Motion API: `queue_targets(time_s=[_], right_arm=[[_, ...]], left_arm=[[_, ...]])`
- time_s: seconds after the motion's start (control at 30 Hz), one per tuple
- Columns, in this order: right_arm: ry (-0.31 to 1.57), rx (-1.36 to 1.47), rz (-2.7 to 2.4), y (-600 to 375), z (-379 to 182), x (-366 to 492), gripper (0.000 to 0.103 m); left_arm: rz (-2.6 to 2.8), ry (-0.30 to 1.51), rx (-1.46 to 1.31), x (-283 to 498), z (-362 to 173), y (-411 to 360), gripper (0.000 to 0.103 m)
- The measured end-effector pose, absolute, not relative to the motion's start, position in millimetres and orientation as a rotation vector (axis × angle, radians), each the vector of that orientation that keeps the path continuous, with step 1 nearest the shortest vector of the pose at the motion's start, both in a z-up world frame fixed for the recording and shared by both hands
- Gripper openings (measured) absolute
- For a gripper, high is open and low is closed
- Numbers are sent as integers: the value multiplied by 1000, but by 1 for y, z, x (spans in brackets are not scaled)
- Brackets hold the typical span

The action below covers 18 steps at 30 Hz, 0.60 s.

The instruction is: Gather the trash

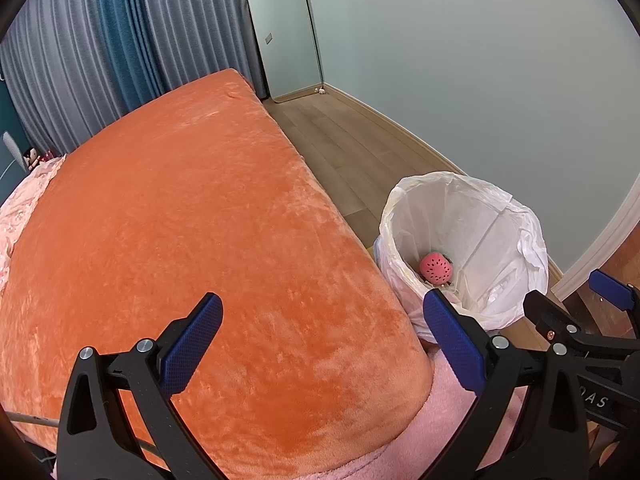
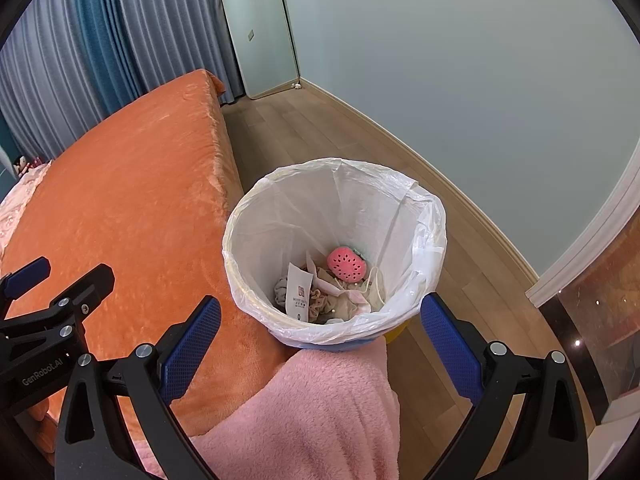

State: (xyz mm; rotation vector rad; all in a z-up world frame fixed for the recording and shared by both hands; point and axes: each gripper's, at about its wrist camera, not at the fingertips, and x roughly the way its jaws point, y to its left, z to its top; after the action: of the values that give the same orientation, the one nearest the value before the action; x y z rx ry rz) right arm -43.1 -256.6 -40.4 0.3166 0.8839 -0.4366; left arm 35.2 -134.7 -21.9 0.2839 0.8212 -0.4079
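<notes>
Bedroom floor | lined bin (image 2: 335, 240): pink sponge (image 2: 346, 264), wrappers (image 2: 298, 292) | grippers empty

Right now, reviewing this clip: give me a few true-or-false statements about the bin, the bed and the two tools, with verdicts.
1. The trash bin is lined with a white plastic bag. True.
2. The bin has nothing in it. False: a pink spotted object, a white packet and crumpled scraps lie at the bottom.
3. The left tool grips a piece of trash. False: it is open with nothing between its fingers, above the orange bed cover.
4. The right tool is open, facing the bin. True.
5. The bin stands on the bed. False: it stands on the wooden floor beside the bed.
</notes>
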Motion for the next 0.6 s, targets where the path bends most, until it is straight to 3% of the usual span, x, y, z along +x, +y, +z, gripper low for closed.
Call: queue_targets(time_s=[0.6], right_arm=[[882,324,-445,-262,-40,-39,96]], left_arm=[[-407,844,274,42,-25,-133,96]])
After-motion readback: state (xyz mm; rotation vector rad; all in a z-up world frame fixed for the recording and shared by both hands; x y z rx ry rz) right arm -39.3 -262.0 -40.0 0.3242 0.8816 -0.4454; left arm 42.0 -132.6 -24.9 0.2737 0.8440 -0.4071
